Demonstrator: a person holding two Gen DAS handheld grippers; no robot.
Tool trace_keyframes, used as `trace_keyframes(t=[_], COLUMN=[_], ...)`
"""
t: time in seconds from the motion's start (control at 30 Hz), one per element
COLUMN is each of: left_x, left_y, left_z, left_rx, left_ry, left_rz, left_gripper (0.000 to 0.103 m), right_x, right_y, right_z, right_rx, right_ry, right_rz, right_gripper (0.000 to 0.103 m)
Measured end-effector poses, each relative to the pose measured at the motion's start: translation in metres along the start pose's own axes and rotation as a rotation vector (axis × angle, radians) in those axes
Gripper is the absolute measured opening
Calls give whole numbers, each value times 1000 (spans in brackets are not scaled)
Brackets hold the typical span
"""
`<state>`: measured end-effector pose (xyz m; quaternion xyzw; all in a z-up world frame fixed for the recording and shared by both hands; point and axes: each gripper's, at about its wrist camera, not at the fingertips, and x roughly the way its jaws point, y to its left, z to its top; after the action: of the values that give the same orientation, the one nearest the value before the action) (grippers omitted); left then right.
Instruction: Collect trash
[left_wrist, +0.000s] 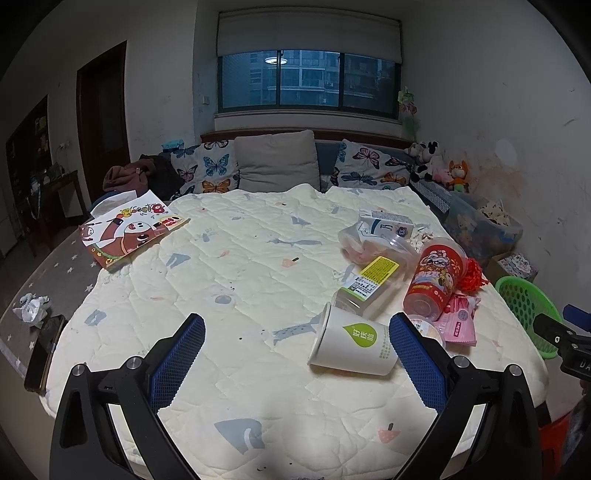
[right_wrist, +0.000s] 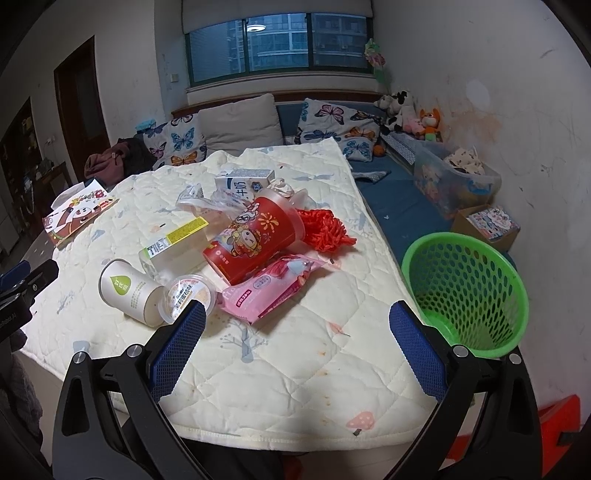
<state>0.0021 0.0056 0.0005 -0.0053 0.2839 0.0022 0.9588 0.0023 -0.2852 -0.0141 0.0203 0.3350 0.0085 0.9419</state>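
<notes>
Presently, two hand-held grippers, left and right, both spread, one green basket, one paper cup

Bedroom: quilted mattress, butterfly pillows

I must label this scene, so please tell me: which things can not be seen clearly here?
- Left wrist view: small round lidded cup, mostly behind the left claw's finger.
- Left wrist view: green basket, partly covered by the right claw.
- Right wrist view: milk carton, print too small.
</notes>
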Motion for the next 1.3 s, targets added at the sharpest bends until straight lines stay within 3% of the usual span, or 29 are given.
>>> trace_keyframes(t=[1.3], left_x=[22], left_y=[-2], left_z=[4], left_rx=[-12], left_ry=[33], left_rz=[-9], left_gripper=[97], right_x=[15], right_y=[4], right_z=[9], right_rx=[-22], right_ry=[4], right_rz=[11], right_gripper=[98])
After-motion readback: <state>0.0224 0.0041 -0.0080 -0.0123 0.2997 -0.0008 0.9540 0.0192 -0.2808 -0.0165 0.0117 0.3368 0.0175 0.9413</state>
